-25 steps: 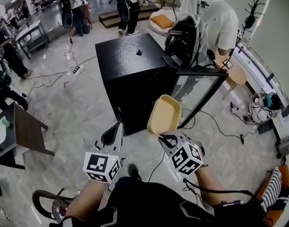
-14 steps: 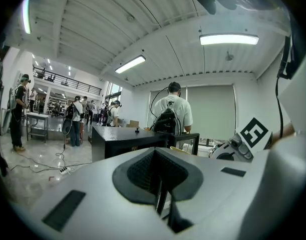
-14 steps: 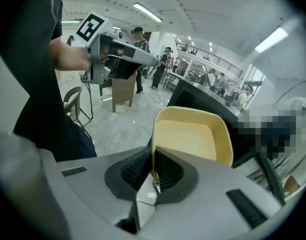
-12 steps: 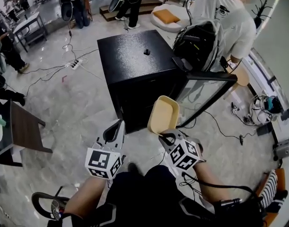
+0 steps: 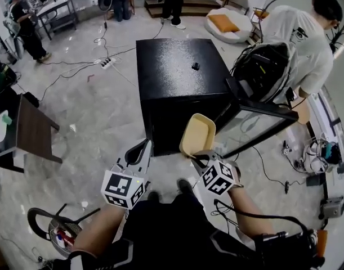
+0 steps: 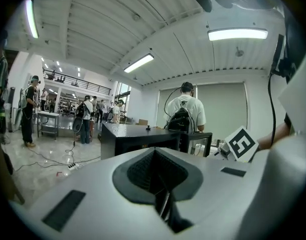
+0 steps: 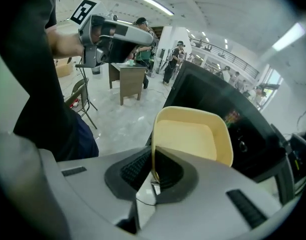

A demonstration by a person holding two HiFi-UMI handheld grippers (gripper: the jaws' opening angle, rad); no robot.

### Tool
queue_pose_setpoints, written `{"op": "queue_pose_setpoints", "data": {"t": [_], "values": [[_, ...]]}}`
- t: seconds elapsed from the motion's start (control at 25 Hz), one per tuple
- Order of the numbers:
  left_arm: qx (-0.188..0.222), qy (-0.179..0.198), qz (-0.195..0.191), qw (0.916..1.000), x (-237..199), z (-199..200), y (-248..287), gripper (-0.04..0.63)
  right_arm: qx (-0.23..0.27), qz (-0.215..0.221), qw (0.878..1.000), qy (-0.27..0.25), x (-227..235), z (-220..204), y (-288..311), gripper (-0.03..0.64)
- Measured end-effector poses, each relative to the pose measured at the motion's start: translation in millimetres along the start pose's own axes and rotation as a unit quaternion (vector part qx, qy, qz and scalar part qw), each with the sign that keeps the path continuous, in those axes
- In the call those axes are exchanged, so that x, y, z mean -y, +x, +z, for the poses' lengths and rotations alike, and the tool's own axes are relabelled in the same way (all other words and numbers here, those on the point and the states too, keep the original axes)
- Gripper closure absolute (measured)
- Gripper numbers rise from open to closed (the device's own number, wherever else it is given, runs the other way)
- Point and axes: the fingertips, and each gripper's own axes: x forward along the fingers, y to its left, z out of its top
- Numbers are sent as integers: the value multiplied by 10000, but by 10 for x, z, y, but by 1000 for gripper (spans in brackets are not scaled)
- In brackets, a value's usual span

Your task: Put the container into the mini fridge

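The black mini fridge (image 5: 177,77) stands on the floor ahead, its glass door (image 5: 256,125) swung open to the right. A pale yellow container (image 5: 197,135) is held tilted in front of the fridge's dark opening. My right gripper (image 5: 196,157) is shut on its near rim. In the right gripper view the container (image 7: 193,136) rises from the shut jaws, with the fridge (image 7: 218,109) behind it. My left gripper (image 5: 143,149) hangs beside it on the left, shut and empty. In the left gripper view the fridge (image 6: 137,136) lies ahead.
A person with a black backpack (image 5: 267,72) stands behind the open door. A small black object (image 5: 196,66) lies on the fridge top. A brown table (image 5: 32,135) is at the left, a chair (image 5: 53,229) at the lower left. Cables and a power strip (image 5: 108,62) cross the floor.
The view has swung so the fridge sits more central and its front faces me. Both grippers and the held container keep much the same place in the picture.
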Motion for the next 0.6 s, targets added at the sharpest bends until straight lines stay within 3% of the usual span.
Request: {"op": "queue_pose_setpoints", "data": {"t": [0.2, 0.6], "values": [[-34, -108, 247, 9996, -107, -92, -20, 586, 37, 436, 9988, -236, -20, 48, 270, 592], [-20, -278, 1122, 9933, -213, -285, 15, 586, -135, 869, 9872, -1332, 87, -78, 865, 592]]}}
